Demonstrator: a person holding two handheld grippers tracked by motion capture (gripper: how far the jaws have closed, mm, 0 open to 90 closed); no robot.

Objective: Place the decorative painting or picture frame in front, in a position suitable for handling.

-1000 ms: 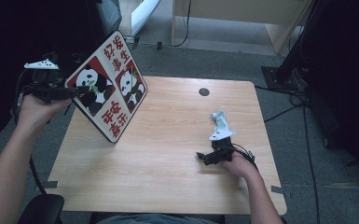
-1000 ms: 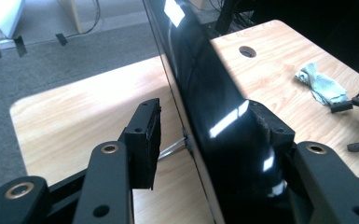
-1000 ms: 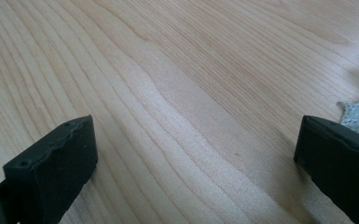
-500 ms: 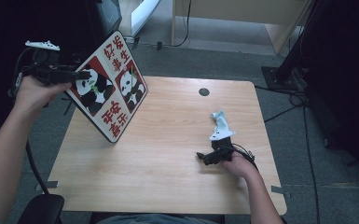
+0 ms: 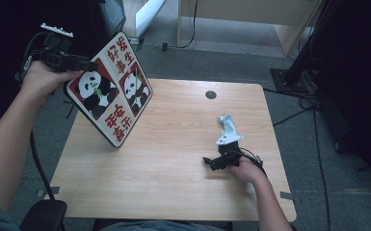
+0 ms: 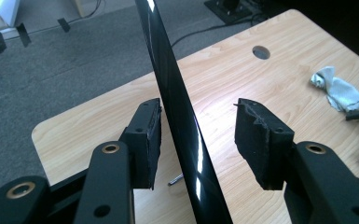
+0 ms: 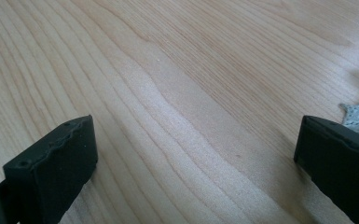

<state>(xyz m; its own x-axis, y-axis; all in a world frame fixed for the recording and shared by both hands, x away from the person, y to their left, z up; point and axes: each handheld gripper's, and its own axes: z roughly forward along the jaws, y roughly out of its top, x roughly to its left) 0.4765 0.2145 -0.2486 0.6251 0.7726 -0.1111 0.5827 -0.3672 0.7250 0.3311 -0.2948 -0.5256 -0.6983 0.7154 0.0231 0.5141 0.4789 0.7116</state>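
At about ten o'clock of the tabletop (image 5: pixel 173 159), the panda board (image 5: pixel 108 91) stands tilted, with its lower corner resting on the wood near the left edge and its upper part leaning out over the floor. The left gripper (image 5: pixel 70 61) is at the board's upper left edge; in the left gripper view the thin dark edge of the board (image 6: pixel 177 102) runs between the two jaws, which stand apart on both sides of it, and I cannot tell if either pad touches it. At about four o'clock the right gripper (image 5: pixel 211 162) lies low on the tabletop in the person's hand, its jaws spread wide over bare wood, holding nothing. Just beyond it, toward three o'clock, a crumpled white cloth (image 5: pixel 227 126) lies on the tabletop.
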